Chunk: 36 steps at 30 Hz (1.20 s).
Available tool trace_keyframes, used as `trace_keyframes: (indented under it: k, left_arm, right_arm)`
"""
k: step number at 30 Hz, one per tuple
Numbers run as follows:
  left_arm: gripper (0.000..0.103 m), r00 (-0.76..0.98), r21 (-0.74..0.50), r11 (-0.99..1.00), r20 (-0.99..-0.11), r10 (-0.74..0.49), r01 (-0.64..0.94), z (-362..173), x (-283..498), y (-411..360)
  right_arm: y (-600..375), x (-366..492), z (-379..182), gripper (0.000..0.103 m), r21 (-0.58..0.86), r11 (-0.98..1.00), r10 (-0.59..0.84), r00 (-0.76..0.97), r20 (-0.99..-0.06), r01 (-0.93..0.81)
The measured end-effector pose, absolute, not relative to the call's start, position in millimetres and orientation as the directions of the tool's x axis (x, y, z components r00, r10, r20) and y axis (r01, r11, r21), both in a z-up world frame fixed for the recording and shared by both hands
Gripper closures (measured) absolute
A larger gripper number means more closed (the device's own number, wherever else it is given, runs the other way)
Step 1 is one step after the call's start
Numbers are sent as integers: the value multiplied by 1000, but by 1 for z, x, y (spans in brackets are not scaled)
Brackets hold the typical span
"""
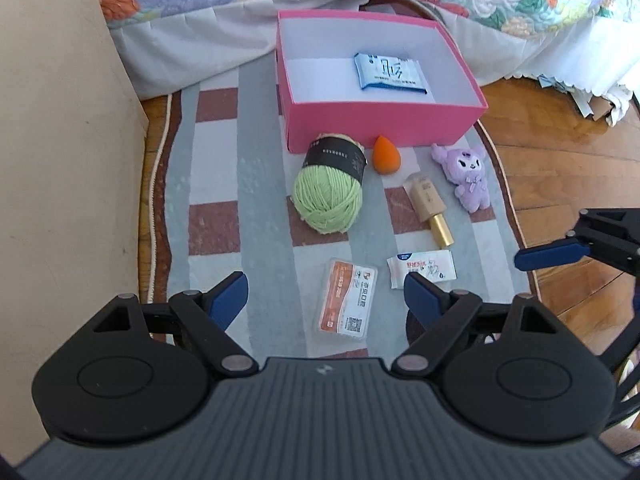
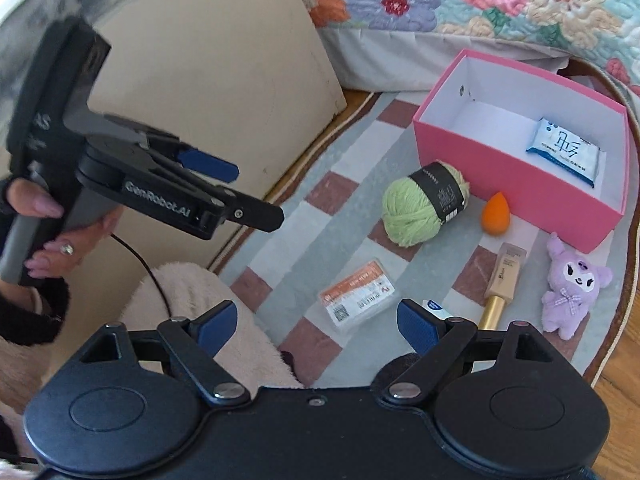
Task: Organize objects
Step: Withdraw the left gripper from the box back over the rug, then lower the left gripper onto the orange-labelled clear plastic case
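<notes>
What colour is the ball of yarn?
Light green yarn with a black band, clearest in the left wrist view.

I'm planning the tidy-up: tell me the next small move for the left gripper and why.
Probably lower the left gripper a little further onto the orange packet and close on it. Its fingers stand open and empty with the packet lying flat on the rug between them, and the pink box so far holds only a blue-and-white pack.
</notes>
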State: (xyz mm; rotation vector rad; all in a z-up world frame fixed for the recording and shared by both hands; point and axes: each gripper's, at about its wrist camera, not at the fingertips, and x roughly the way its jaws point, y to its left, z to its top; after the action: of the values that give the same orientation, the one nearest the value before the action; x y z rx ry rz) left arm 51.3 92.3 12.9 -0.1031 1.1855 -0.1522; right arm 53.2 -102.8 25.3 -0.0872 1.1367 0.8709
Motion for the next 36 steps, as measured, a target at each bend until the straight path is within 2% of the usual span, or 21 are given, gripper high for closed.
trace_keyframes:
  k: [5,17,25,28,30,32,36]
  left_arm:
    - [18,322,-200,977,-923,-211,67,-16,63,85]
    - [18,194,-200,979,-960,-201,25,-95,99,65]
    - [23,138,-300,950,-948,-287,-85,-131,107,75]
    - [29,137,-312,944,-945,-297,-105,-140,108,74]
    - [42,135,-315,943,-944,-301,-104,-146,107,74]
    - [49,141,-325,941,-940,-310,-96,-151,105,73]
    - [53,172,-324,943,-936,-307,-81,-156,101,71]
  right_arm:
    - [-92,55,-2,13,264,662,516,170,-840,-702]
    - [-58,47,-67,13,50,524,450,226,-864,-850]
    - [-35,41,-103,13,-67,415,417,255,-873,-908]
    - [-30,47,-115,13,-69,411,411,252,-876,-909]
    - [-27,50,-121,13,-84,406,405,261,-876,-910]
    - [-26,52,-124,13,-66,394,426,246,-871,-917]
    - [-23,57,-130,13,-34,372,444,210,-871,-928]
